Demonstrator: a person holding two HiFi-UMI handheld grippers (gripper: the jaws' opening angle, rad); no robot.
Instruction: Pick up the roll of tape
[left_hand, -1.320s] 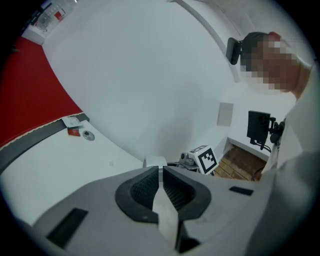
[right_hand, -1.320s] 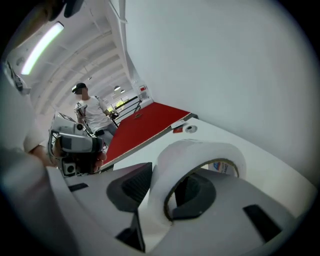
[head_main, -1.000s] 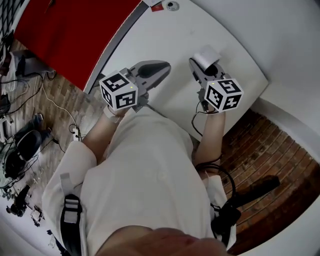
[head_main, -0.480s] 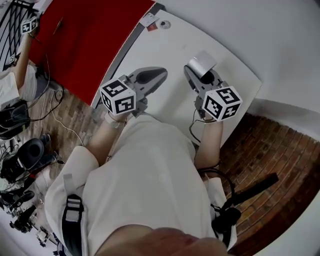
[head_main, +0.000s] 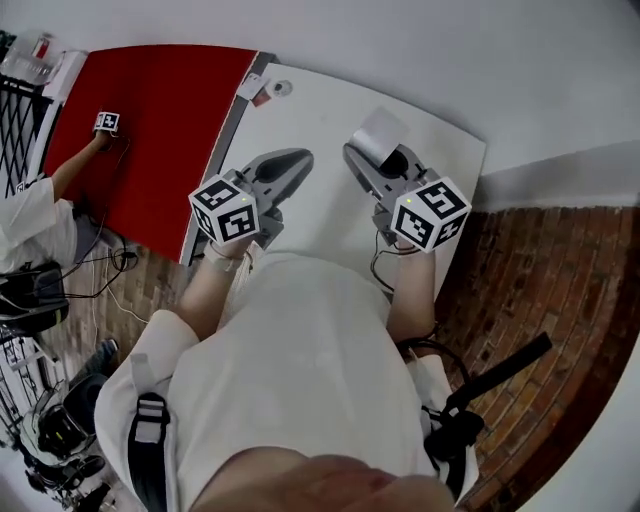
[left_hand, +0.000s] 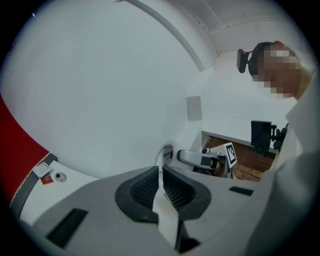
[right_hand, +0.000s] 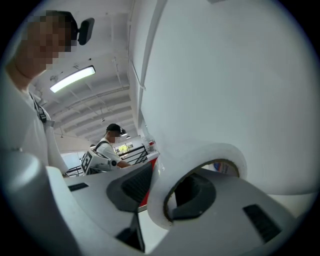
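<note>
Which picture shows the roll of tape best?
The right gripper view: the tape roll is close up, clamped by the right tongs. Head view shows it small; left gripper view, a distant sliver.

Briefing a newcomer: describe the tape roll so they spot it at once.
Find the white table beside the red table. Over its right side, the right gripper is shut on the tape roll: a white ring with one jaw through its hole; the left gripper carries none.
</note>
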